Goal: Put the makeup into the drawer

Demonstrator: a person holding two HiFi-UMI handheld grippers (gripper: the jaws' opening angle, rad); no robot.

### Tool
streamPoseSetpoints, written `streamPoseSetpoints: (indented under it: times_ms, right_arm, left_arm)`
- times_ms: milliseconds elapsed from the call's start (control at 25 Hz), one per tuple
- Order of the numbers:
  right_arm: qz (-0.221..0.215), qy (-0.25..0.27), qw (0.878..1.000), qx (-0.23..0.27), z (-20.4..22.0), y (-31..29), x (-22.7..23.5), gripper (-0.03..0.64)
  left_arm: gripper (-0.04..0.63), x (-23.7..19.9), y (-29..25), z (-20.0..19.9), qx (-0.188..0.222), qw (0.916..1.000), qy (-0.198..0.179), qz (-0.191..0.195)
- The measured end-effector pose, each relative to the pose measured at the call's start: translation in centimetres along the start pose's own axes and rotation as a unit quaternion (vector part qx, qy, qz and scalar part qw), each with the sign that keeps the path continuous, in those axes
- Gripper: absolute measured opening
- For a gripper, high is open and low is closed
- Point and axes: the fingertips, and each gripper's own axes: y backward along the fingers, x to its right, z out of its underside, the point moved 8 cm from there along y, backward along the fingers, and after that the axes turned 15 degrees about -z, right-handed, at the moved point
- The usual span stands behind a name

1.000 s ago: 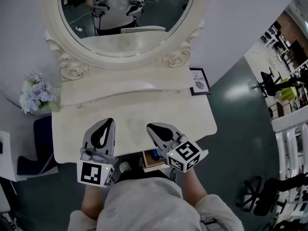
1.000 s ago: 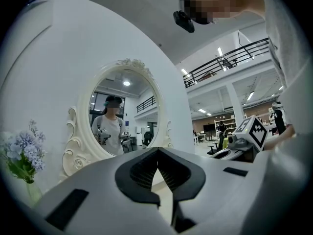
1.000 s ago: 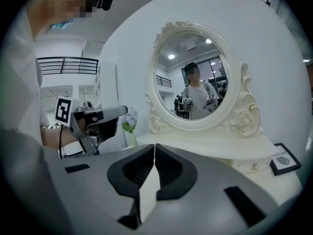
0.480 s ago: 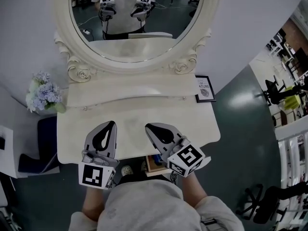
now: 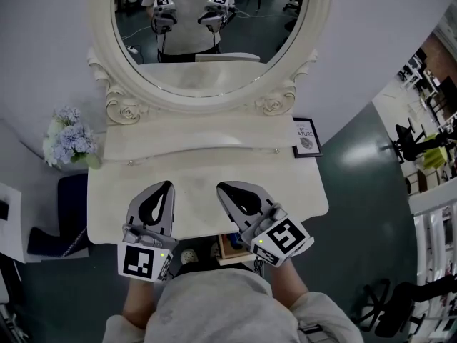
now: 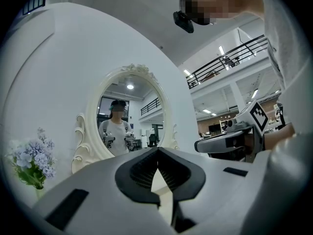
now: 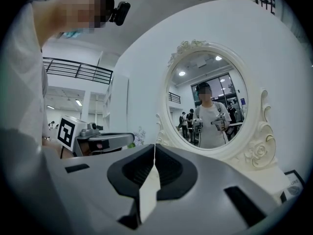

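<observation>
Both grippers hover side by side over the front edge of the cream vanity table, pointing level at the mirror. The left gripper is shut with nothing between its jaws; its tips meet. The right gripper is also shut and empty, tips together. Below the table edge, between the two grippers, a wood-coloured open drawer shows, with a small blue item inside, largely hidden by the right gripper. No makeup lies on the tabletop.
An oval ornate mirror stands at the back and reflects the person and both grippers. Pale blue flowers sit at the left, a small framed picture at the back right. A dark seat stands left of the table.
The right gripper has risen a little and rolled slightly, covering more of the drawer. The left gripper has stayed put. The head view has tilted, so the mirror sits lower in frame.
</observation>
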Motion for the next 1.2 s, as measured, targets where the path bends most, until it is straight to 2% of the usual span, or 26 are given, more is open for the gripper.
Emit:
streamPoseSetpoints:
  times_ms: [600,1200]
  right_arm:
    - [0.007,0.042,0.999,0.012,-1.7,0.5,-0.4,0.023]
    - [0.011,0.041,0.999,0.031,-1.8,1.4,-0.4,0.023]
  left_arm:
    - [0.014,0.1,-0.2,-0.7,0.01,0.9999,-0.001,-0.004]
    - [0.014,0.3,-0.3,-1.1,0.019,0.9998,0.0,-0.008]
